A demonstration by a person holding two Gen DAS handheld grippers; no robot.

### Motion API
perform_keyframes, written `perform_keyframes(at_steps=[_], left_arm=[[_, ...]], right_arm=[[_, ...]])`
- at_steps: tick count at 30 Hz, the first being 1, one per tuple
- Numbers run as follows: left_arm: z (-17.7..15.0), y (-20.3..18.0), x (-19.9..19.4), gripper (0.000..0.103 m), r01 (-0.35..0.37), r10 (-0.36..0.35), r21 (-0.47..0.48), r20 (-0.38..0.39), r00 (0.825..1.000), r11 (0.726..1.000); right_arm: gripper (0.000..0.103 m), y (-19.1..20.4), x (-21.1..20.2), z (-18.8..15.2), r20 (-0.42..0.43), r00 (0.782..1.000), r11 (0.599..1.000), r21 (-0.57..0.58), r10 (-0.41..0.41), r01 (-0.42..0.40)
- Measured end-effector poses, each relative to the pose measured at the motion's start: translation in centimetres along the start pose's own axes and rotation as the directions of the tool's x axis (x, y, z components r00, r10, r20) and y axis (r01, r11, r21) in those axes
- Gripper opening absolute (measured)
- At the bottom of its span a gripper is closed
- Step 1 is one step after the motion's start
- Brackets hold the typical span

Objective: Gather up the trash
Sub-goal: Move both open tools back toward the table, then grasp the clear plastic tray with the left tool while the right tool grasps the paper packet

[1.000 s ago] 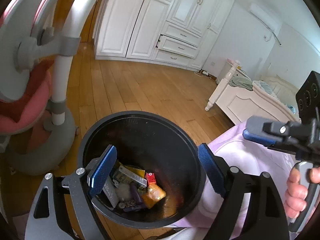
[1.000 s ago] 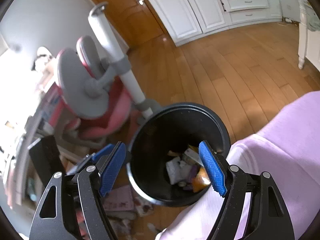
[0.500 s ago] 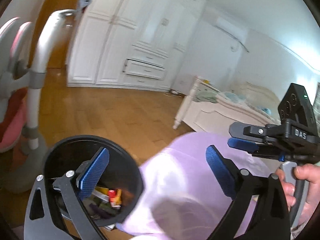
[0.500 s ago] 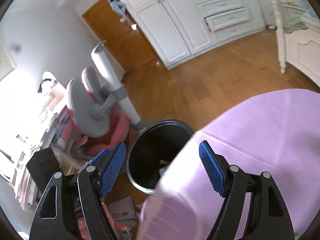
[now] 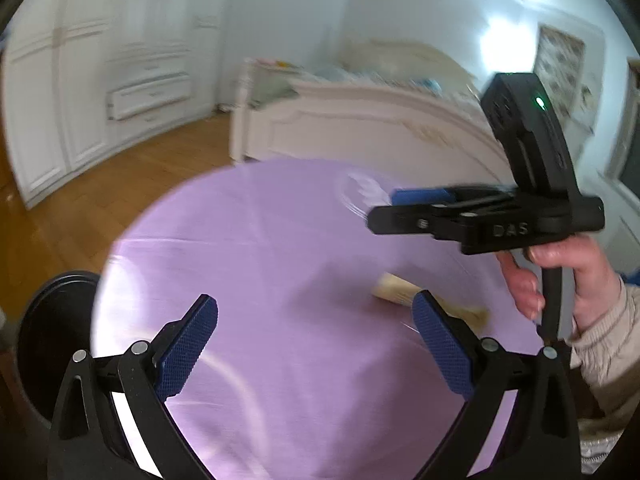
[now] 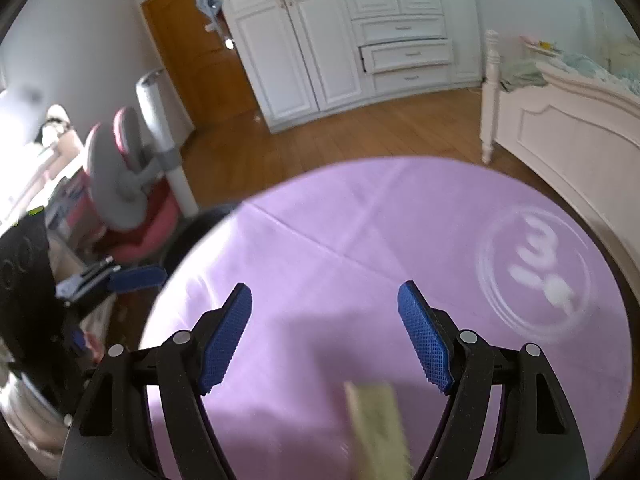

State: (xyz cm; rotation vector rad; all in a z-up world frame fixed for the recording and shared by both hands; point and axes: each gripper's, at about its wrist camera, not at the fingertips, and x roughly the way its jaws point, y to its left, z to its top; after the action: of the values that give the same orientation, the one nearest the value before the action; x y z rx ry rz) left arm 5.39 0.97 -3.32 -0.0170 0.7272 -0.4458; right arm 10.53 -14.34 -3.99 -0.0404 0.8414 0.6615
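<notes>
A pale tan wrapper [image 5: 400, 294] lies on the round table with a purple cloth [image 5: 280, 240]; it also shows blurred in the right wrist view [image 6: 376, 420], just below and between the right fingers. My left gripper [image 5: 316, 344] is open and empty above the cloth, with the wrapper beside its right finger. My right gripper [image 6: 324, 336] is open and empty above the cloth; it also shows in the left wrist view [image 5: 416, 200]. The black trash bin [image 5: 52, 332] stands on the floor at the table's left edge.
A clear round lid with white marks [image 6: 536, 276] lies on the cloth at the right. A white bed [image 6: 568, 128] stands behind the table, a pink and grey chair [image 6: 124, 184] to the left, white wardrobes [image 6: 360, 32] at the back.
Both grippers swung right and up, from over the trash bin to over the purple table. The bin has slid to the left edge and the wrapper has come into view.
</notes>
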Motion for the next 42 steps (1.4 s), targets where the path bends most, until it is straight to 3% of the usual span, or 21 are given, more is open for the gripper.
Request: perform_keyframes(at_steps=[5, 11, 12, 14, 17, 23, 28, 31, 35, 39, 42], left_arm=[[-0.8, -4.2, 2.4, 0.097, 0.050, -0.048, 0.017, -0.086, 0.995, 0.999], [-2.5, -5.6, 4.7, 0.095, 0.084, -0.099, -0.092, -0.163, 0.982, 0.992], [-2.9, -6.1, 5.3, 0.093, 0.078, -0.094, -0.098, -0.177, 0.980, 0.992], [-3.6, -6.6, 6.1, 0.077, 0.054, -0.074, -0.101, -0.204, 0.976, 0.993], [-4.1, -6.3, 7.8, 0.065, 0.026, -0.060, -0.140, -0.243, 0.968, 0.990], [-4.2, -6.3, 7.5, 0.036, -0.057, 0.029, -0.108, -0.243, 0.969, 0.993], [-4.2, -4.8, 7.2, 0.031, -0.114, 0.089, -0.097, -0.230, 0.969, 0.989], [-4.4, -4.3, 7.0, 0.020, -0.130, 0.104, -0.102, -0.229, 0.968, 0.986], [-3.8, -4.2, 6.5, 0.017, -0.100, 0.076, -0.105, -0.214, 0.974, 0.989], [-3.5, -4.6, 6.0, 0.016, -0.071, 0.056, -0.080, -0.180, 0.982, 0.994], [-3.0, -4.4, 6.0, 0.015, -0.047, 0.033, -0.083, -0.166, 0.986, 0.995]], right_arm=[[0.060, -2.4, -2.1, -4.3, -0.025, 0.999, 0.999, -0.026, -0.025, 0.024], [0.060, -3.6, -4.2, -8.0, -0.042, 0.999, 0.999, -0.050, 0.003, -0.005], [0.060, -3.7, -4.4, -8.4, -0.046, 0.999, 0.999, -0.052, 0.009, -0.011], [0.060, -4.3, -4.9, -9.6, -0.051, 0.998, 0.999, -0.047, 0.022, -0.025], [0.060, -4.7, -5.3, -10.7, -0.053, 0.998, 0.999, -0.033, 0.032, -0.034], [0.060, -4.8, -5.1, -12.0, -0.060, 0.996, 0.997, -0.025, 0.068, -0.070], [0.060, -3.4, -3.8, -12.1, -0.083, 0.992, 0.993, -0.064, 0.092, -0.098], [0.060, -2.6, -2.8, -11.7, -0.098, 0.992, 0.992, -0.083, 0.083, -0.091], [0.060, -1.5, -1.4, -11.0, -0.114, 0.992, 0.992, -0.113, 0.050, -0.063], [0.032, -1.2, -0.2, -10.2, -0.111, 0.994, 0.994, -0.105, 0.024, -0.036], [0.025, -1.9, 0.0, -9.8, -0.093, 0.996, 0.997, -0.076, 0.010, -0.017]])
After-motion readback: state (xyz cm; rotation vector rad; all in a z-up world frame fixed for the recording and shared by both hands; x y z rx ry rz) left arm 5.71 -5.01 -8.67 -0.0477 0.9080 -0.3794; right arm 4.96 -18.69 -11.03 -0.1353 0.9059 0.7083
